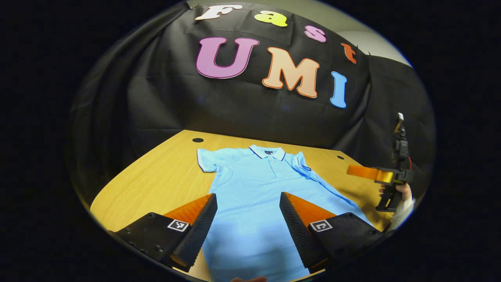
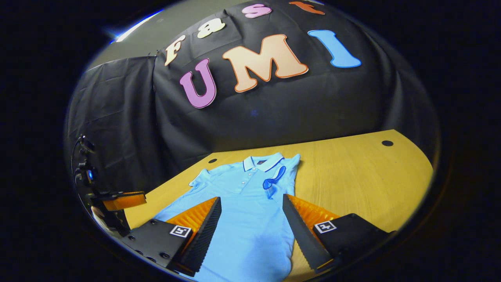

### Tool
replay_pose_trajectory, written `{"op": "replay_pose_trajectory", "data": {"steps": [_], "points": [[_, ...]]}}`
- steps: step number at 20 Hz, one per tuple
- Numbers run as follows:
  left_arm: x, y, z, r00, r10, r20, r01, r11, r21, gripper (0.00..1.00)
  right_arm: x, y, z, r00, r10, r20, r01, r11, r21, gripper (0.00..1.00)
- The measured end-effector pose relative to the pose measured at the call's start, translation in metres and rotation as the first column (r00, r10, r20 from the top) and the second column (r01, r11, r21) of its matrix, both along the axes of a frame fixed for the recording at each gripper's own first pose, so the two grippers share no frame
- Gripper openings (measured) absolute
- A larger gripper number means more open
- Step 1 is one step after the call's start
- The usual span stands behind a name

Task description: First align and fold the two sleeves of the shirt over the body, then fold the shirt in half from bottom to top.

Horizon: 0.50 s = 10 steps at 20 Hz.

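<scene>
1. The light blue shirt (image 1: 250,196) lies flat on the desk (image 1: 156,184), collar toward the far edge, one sleeve folded over the body.
2. The left gripper (image 1: 248,203) and the right gripper (image 2: 252,207) hover over it, jaws released, empty.

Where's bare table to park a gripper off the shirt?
Bare table runs wide from the shirt on its folded-sleeve side out to the table edge. A narrower strip borders the spread sleeve. The middle is crowded: both open grippers, left gripper and right gripper, hang over the shirt.
</scene>
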State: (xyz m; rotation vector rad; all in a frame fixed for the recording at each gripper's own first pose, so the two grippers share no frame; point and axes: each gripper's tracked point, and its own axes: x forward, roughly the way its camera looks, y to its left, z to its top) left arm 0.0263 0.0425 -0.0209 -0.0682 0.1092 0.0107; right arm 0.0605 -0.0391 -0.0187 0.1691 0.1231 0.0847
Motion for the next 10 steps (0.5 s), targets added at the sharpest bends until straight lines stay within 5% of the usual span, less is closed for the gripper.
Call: {"op": "replay_pose_trajectory", "data": {"steps": [10], "points": [[0.1,0.063,0.007,0.986,0.061,-0.156,-0.059,0.998,0.018,0.95,-0.059,-0.014,-0.008,0.995,-0.058,0.081,0.056,0.998,0.019,0.98]]}}
